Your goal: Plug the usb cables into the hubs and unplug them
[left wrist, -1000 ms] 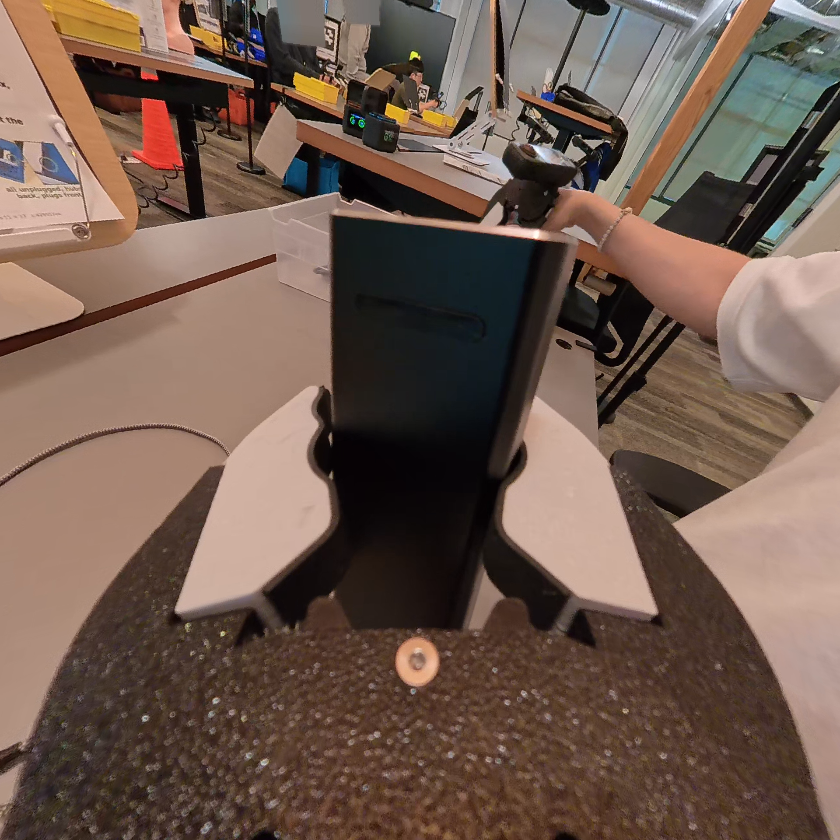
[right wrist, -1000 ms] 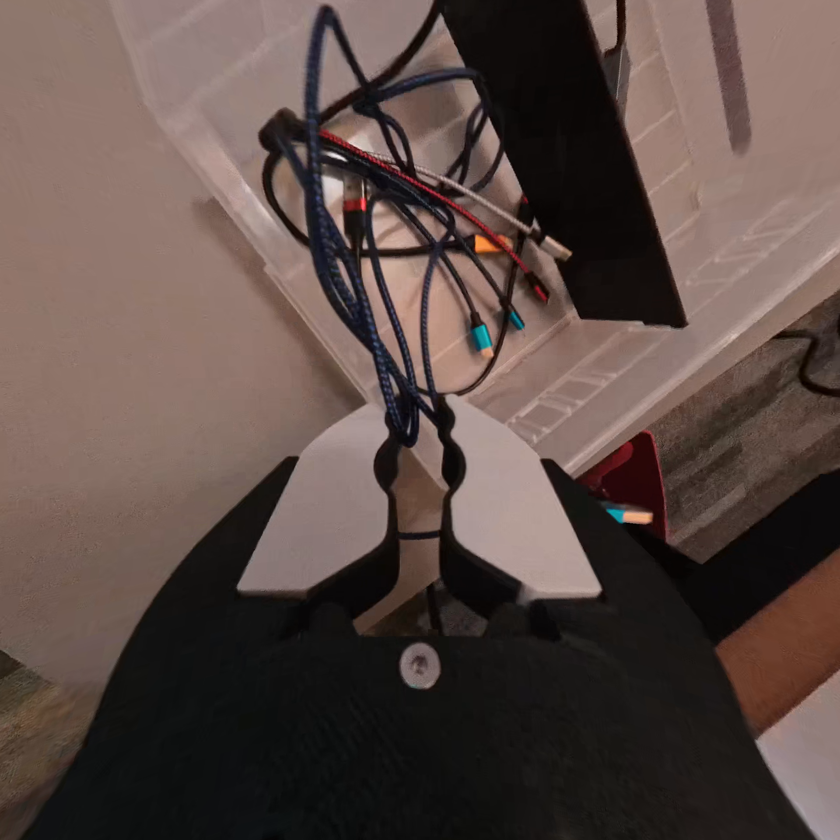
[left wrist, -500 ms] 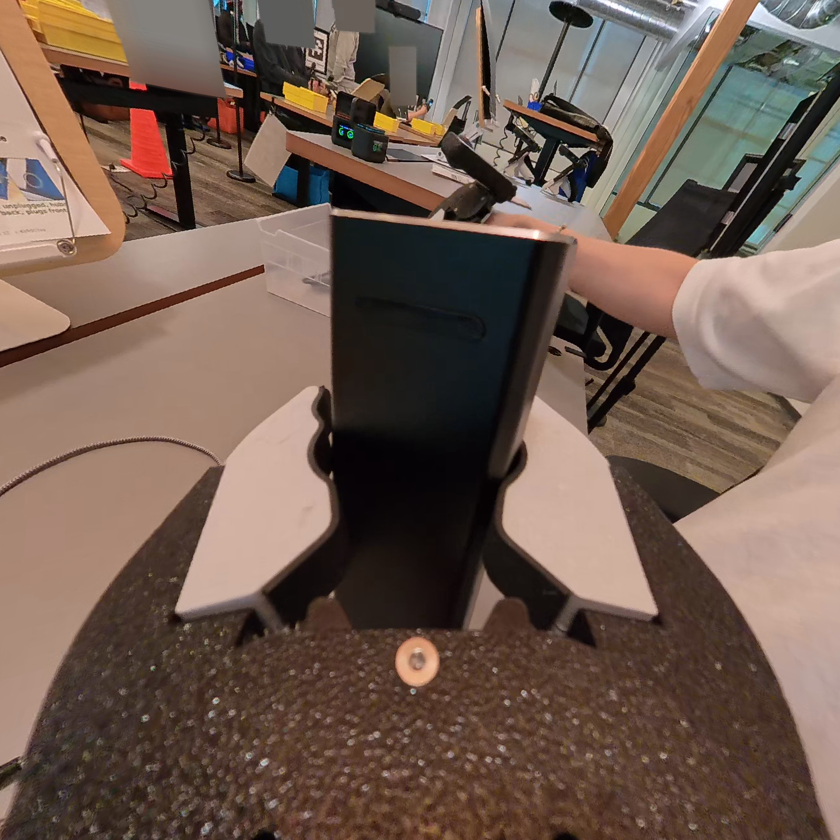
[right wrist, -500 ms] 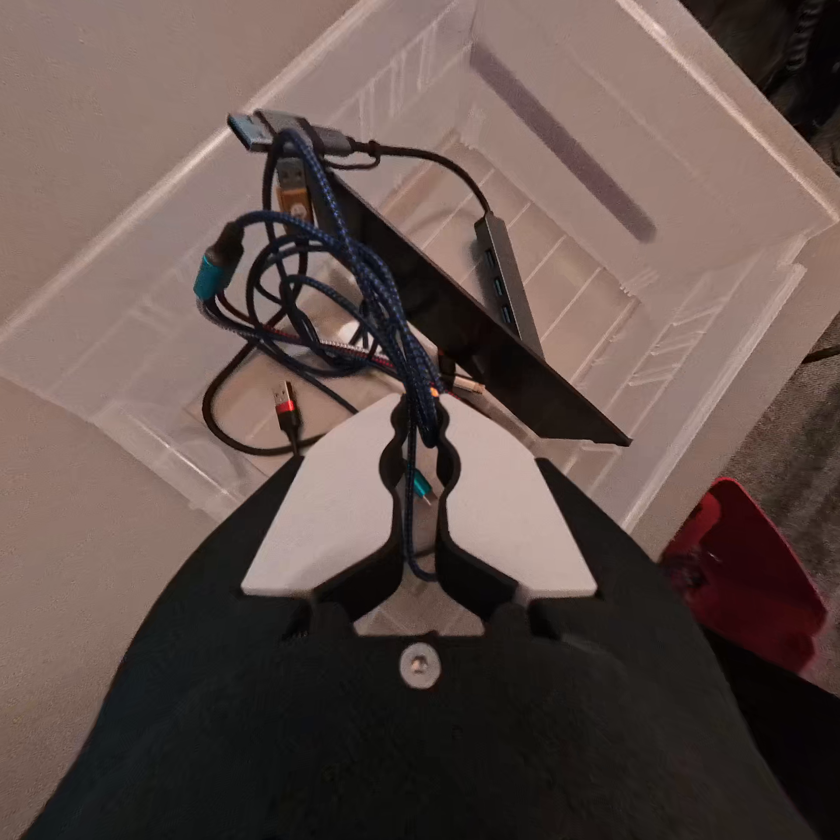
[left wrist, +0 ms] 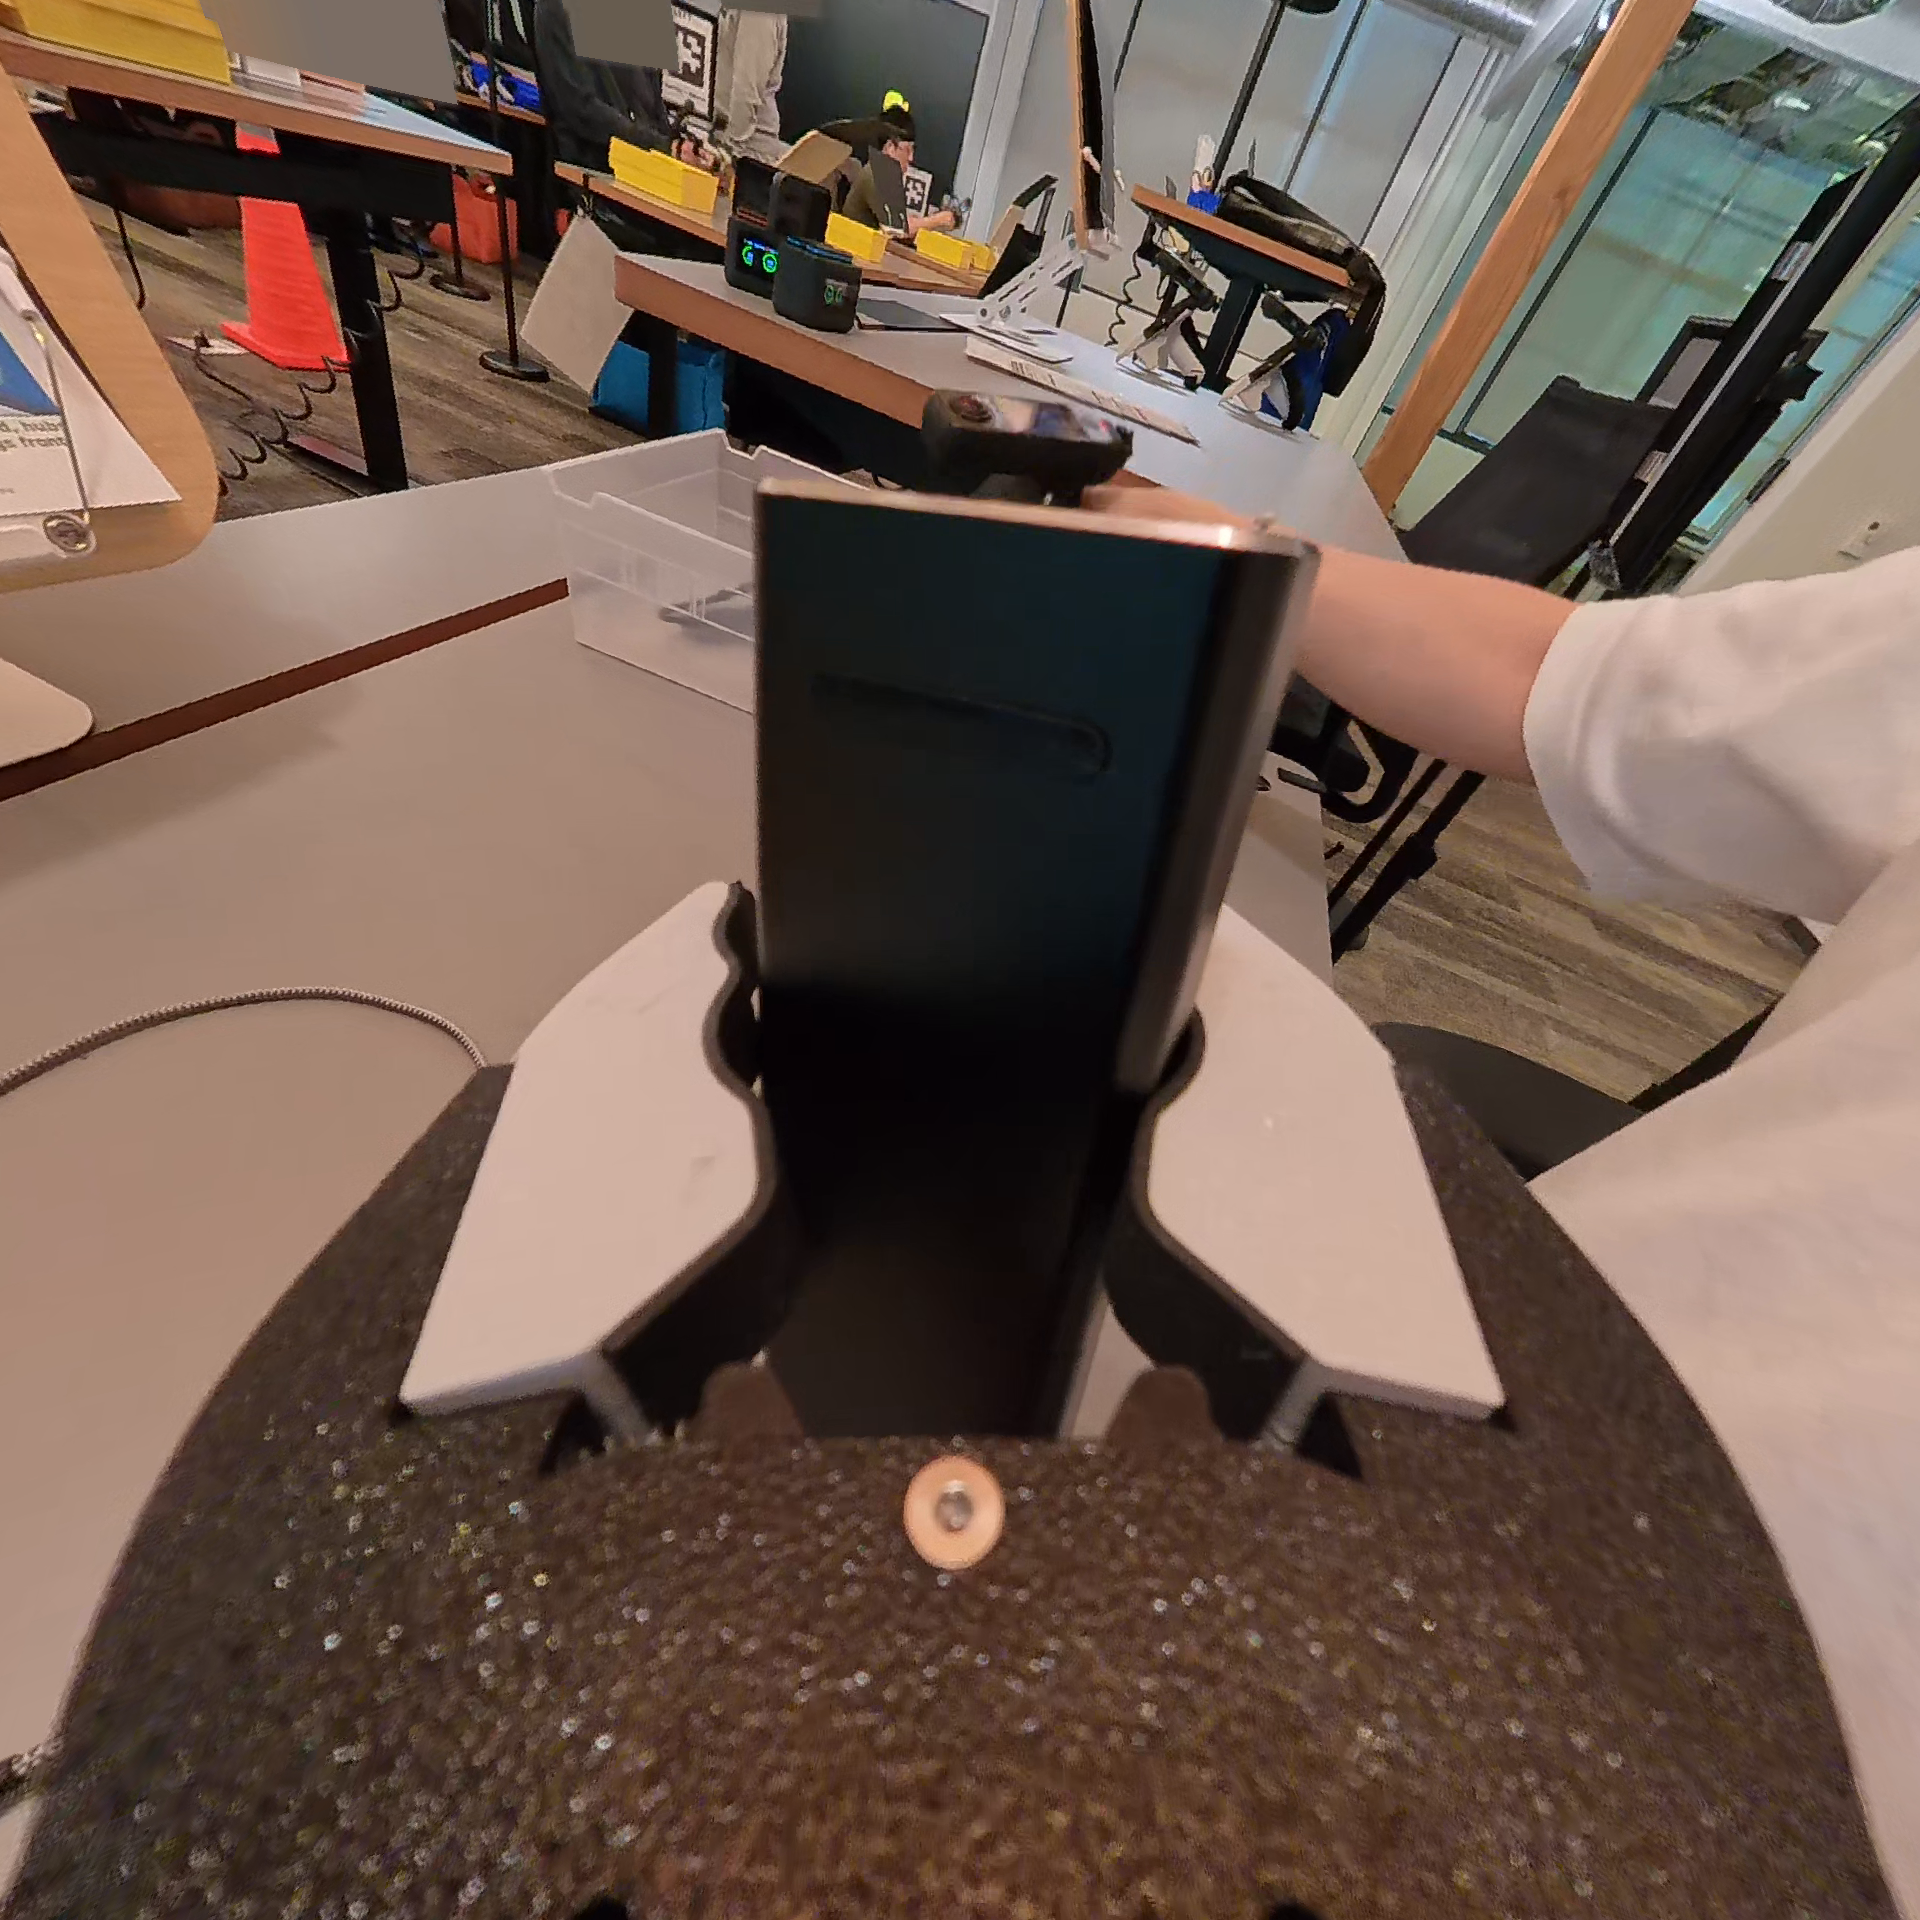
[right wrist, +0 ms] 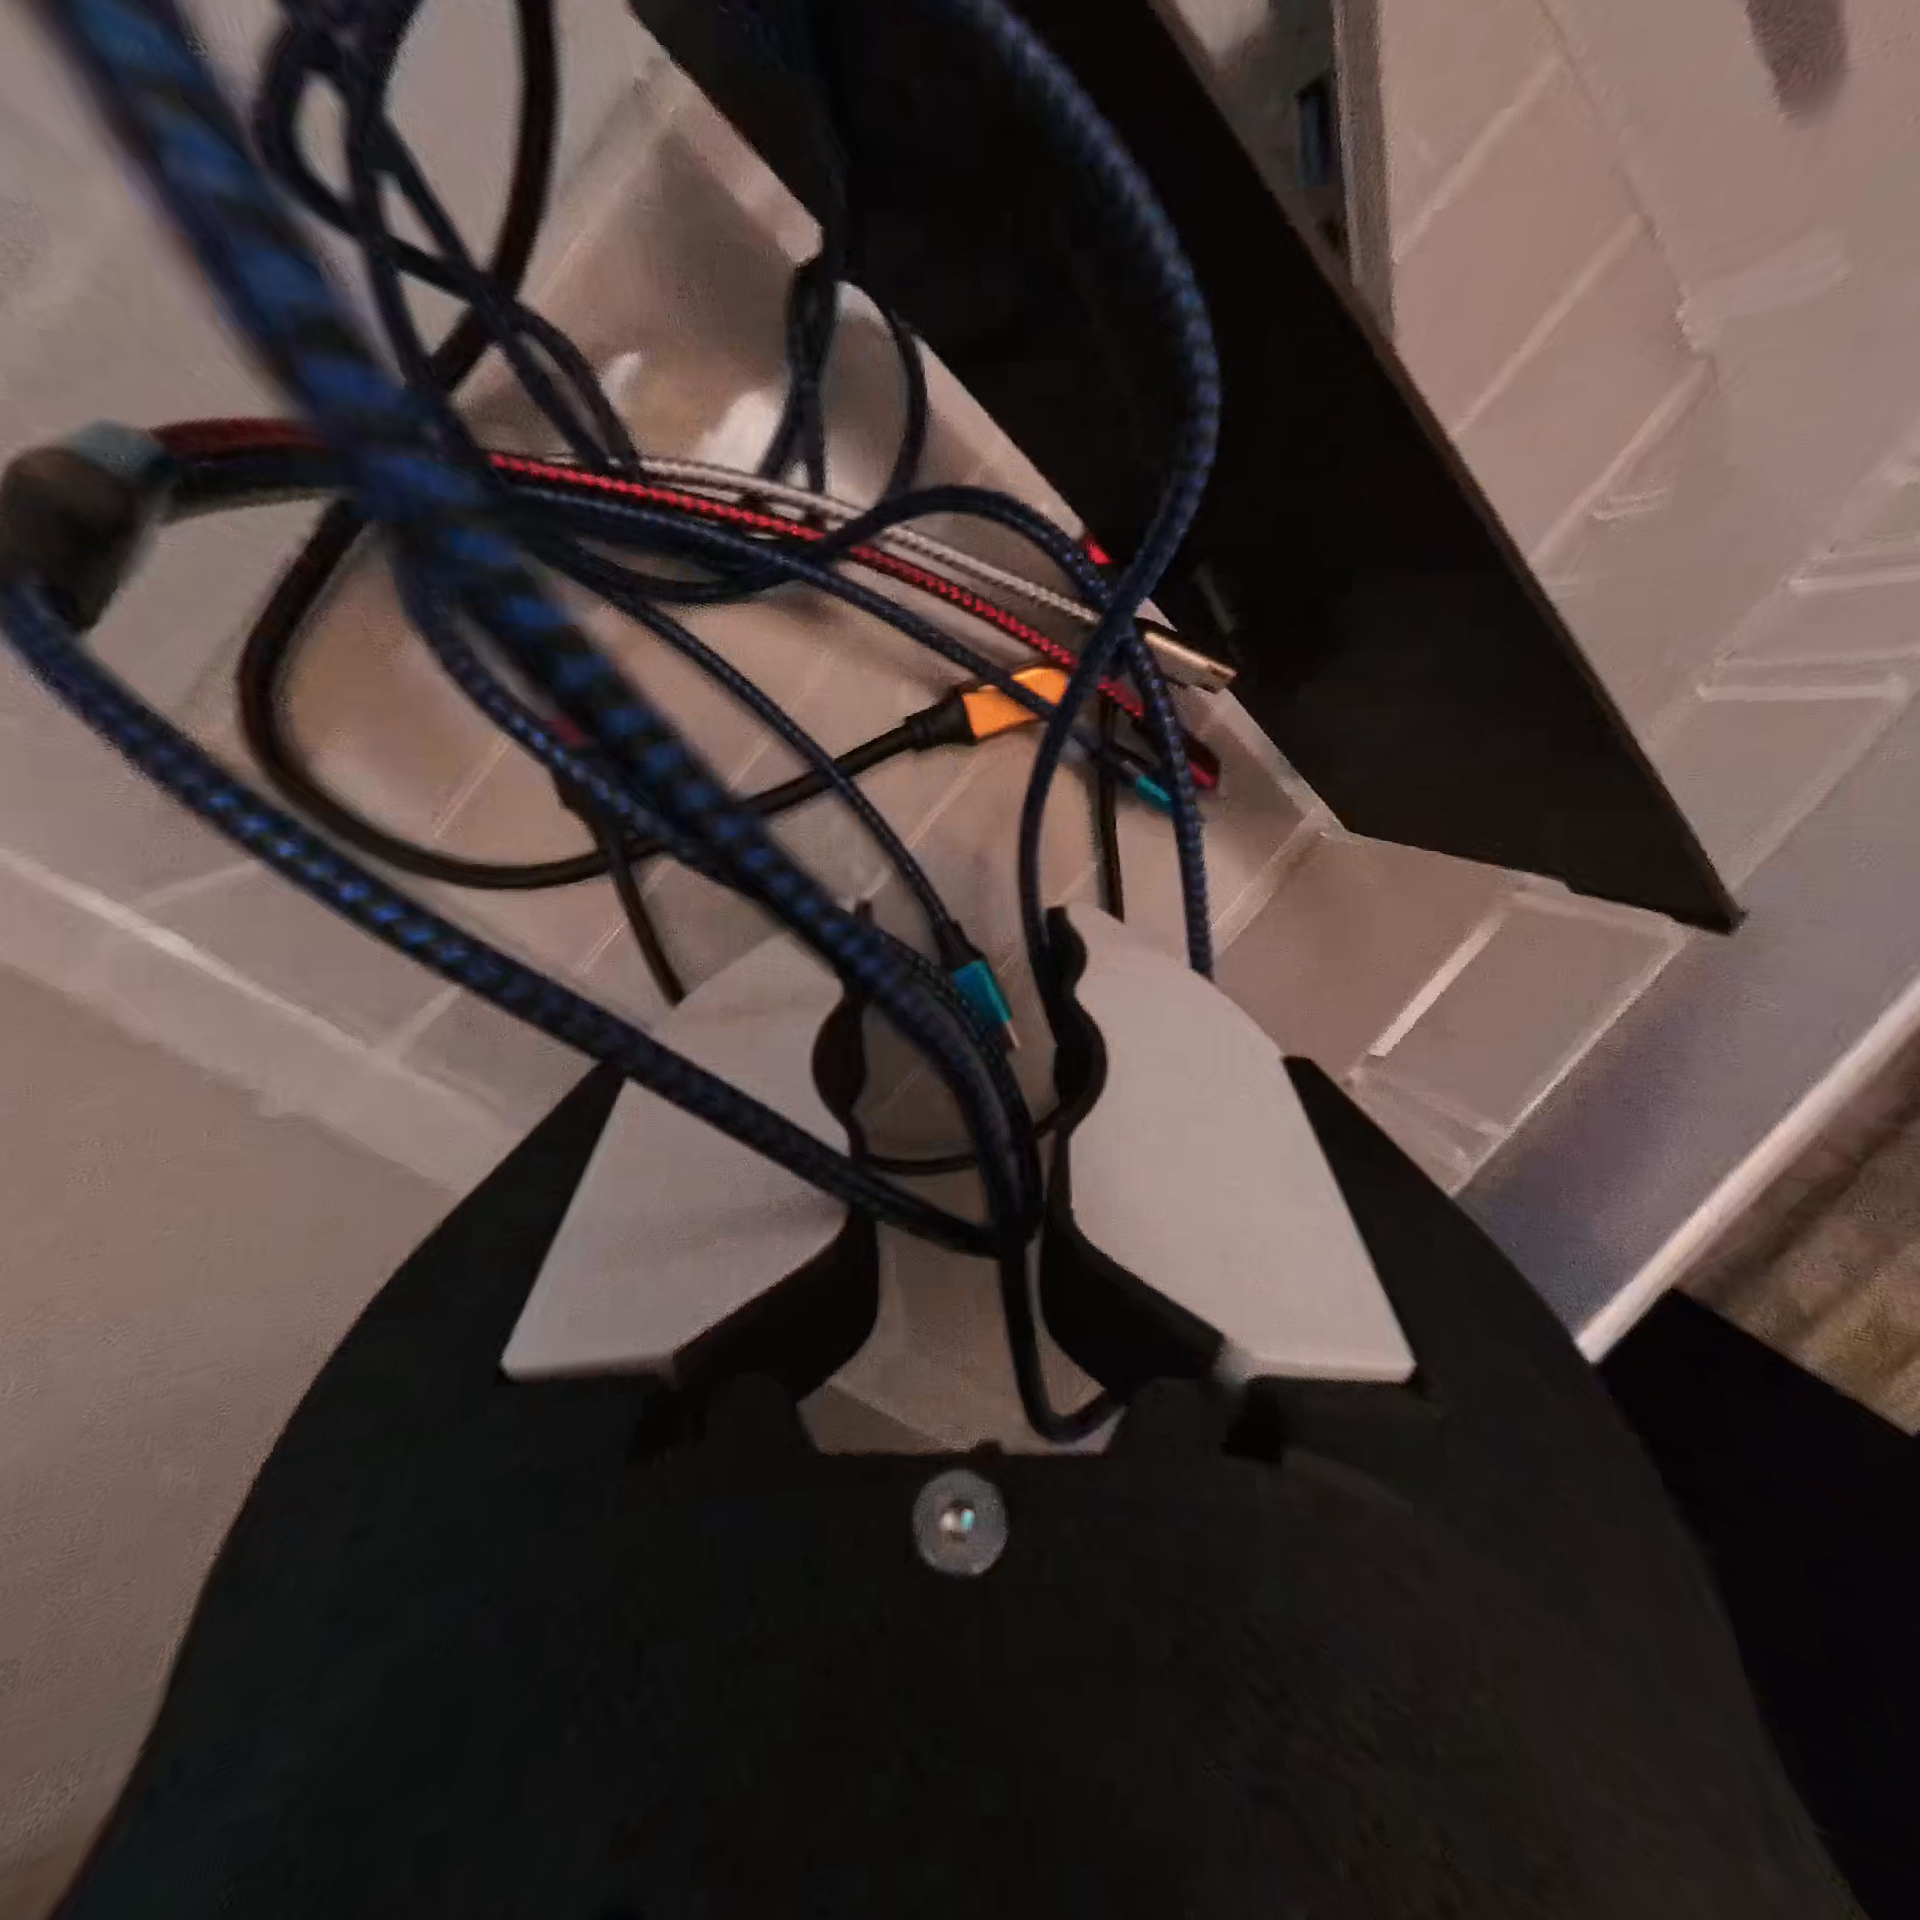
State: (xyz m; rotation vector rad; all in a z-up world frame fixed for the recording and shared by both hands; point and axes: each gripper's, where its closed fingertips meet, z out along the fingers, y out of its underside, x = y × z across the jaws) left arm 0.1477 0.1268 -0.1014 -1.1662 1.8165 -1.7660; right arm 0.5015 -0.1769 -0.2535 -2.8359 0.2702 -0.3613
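- Between the left gripper's (left wrist: 951,1049) pale grey flat fingers (left wrist: 613,1164) stands a tall black slab-shaped hub with a silver edge (left wrist: 977,831), upright and clamped on both sides; a shallow slot runs across its dark, smooth face.
- Beyond it lies the matte grey tabletop (left wrist: 343,852), broad and bare to the left, with a grey braided cable (left wrist: 260,1006) curving across it.
- Farther back, at the table's far edge, sits a clear plastic bin (left wrist: 644,551); the person's bare forearm (left wrist: 1423,644) reaches toward it from the right.
- Over that bin (right wrist: 1558,436), the right gripper (right wrist: 956,1029) is partly closed around a bundle of blue-and-black braided usb cables (right wrist: 727,821), which run through the gap and loop over its left finger; whether it pinches them I cannot tell.
- Red, silver and black cables with orange and teal plugs (right wrist: 1013,701) lie tangled on the bin's ribbed translucent floor.
- A black flat panel (right wrist: 1351,582) slants across the bin just beyond the tangle, narrowing the free room there.
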